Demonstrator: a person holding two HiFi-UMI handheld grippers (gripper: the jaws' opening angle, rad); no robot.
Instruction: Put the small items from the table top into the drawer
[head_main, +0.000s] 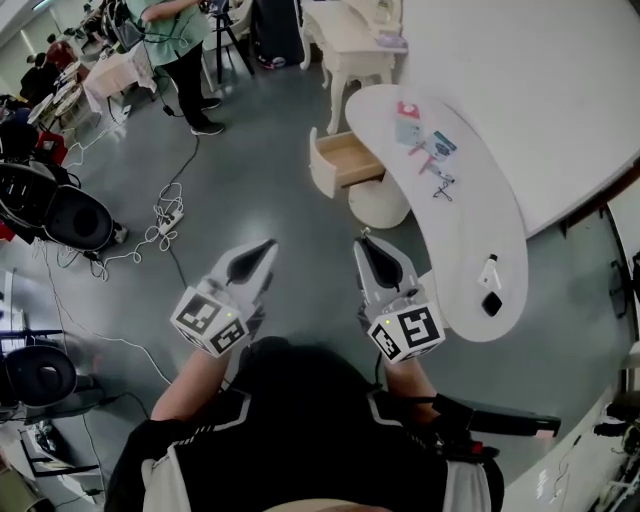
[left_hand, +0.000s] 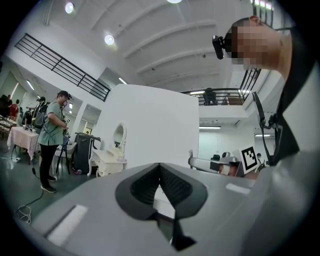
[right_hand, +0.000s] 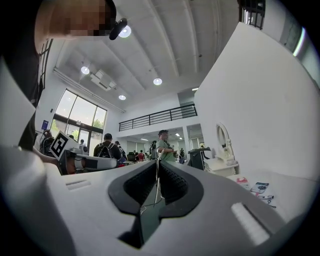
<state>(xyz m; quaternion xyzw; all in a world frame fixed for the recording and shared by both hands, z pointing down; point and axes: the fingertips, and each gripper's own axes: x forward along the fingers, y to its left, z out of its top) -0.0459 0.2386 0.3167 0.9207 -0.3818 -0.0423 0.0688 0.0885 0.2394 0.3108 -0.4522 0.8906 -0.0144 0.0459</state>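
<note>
Hovering apart, the left gripper (head_main: 264, 247) and right gripper (head_main: 366, 243) (both pressed together, empty) point toward the open drawer (head_main: 345, 160) at 12 o'clock.

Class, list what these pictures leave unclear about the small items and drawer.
Head view: the small items are too small to identify.
Head view: the back of the drawer is hidden under the table top.
Right gripper view: the small items appear tiny near the edge, their print unreadable.
</note>
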